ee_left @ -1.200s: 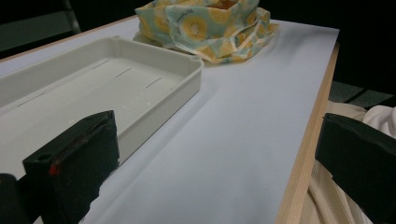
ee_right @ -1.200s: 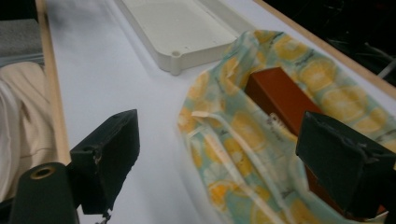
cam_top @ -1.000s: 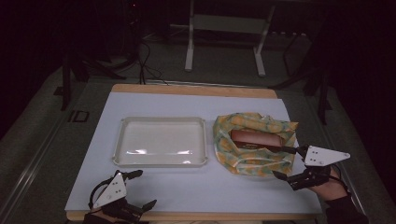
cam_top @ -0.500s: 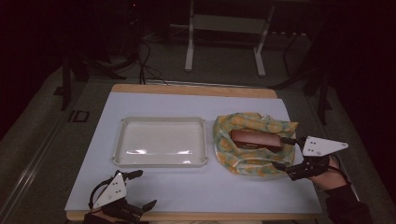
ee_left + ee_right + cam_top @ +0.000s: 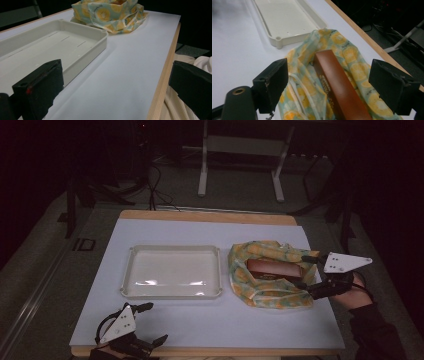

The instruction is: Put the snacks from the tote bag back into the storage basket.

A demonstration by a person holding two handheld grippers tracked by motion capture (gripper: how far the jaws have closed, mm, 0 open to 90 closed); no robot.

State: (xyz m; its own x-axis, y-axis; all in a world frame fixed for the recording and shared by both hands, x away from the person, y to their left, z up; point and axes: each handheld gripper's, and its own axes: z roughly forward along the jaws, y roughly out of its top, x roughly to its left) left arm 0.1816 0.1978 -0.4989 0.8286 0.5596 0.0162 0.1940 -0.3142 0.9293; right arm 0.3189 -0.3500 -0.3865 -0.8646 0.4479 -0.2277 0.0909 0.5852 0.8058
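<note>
The brown box [image 5: 274, 269] lies in the opened lemon-print cloth [image 5: 260, 292] on the right half of the white table [image 5: 215, 320], with the empty cream tray [image 5: 171, 292] just beside the cloth on its left; the right gripper [image 5: 302, 271] straddles the box's near end, its jaws wide but just now closing, pads apart from the wood. The left gripper [image 5: 150, 322] sits wide and empty at the table's near edge; bare table lies between it and the tray.
</note>
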